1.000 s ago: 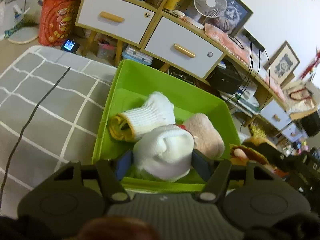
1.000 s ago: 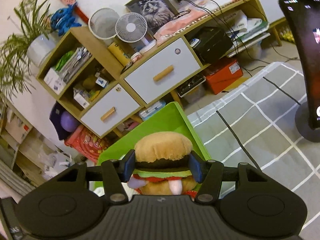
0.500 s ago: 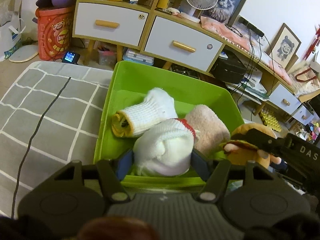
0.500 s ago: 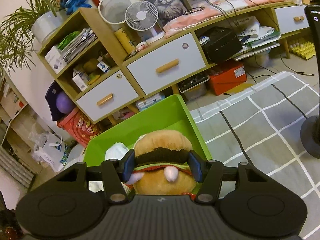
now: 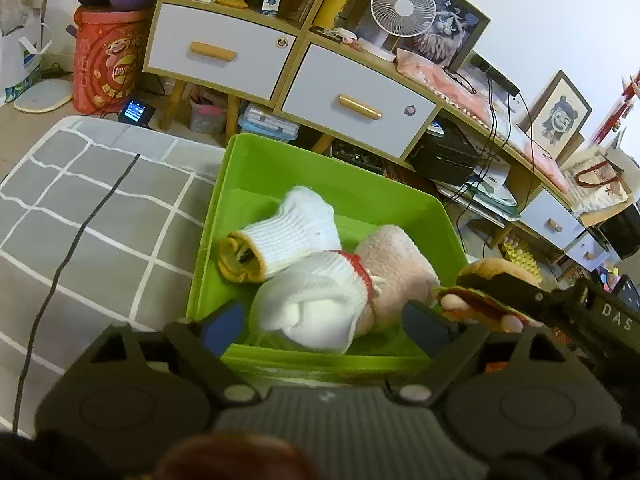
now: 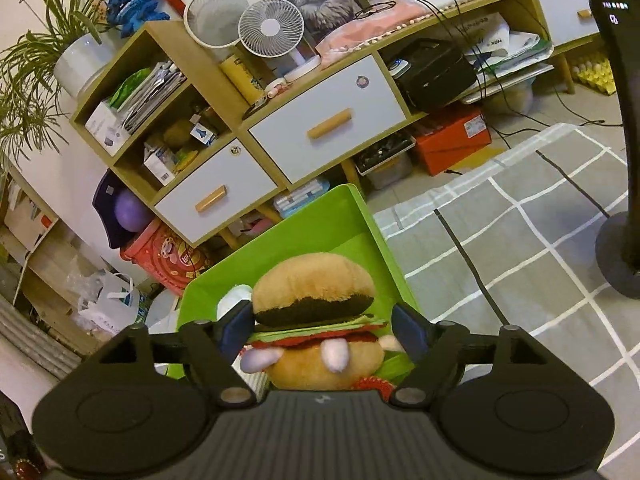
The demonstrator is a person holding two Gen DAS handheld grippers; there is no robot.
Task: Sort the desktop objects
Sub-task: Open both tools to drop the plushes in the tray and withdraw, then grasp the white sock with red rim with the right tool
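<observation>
A green bin [image 5: 216,216] stands on the grey checked cloth. It holds a white sock roll with a yellow cuff [image 5: 280,240], a pinkish plush [image 5: 400,264] and a white sock roll with red trim [image 5: 320,304]. My left gripper [image 5: 323,328] straddles the red-trimmed roll with its jaws opening, and both pads stand clear of the roll. My right gripper [image 6: 322,332] hangs over the bin [image 6: 372,232] at its near right corner. Its jaws are opening around a plush hamburger [image 6: 316,300], with a gap at the right pad. The left wrist view shows the hamburger [image 5: 496,276] at the bin's right edge.
A black cable [image 5: 80,232] crosses the grey checked cloth [image 5: 100,200] left of the bin. Behind the bin is a wooden cabinet with white drawers [image 5: 352,92] and a red snack tub [image 5: 104,64]. A black stand [image 6: 620,256] rises at the right on the cloth.
Both pairs of jaws have spread wider. The left pads have come off the red-trimmed sock roll, which lies in the bin. The right pads have loosened around the hamburger.
</observation>
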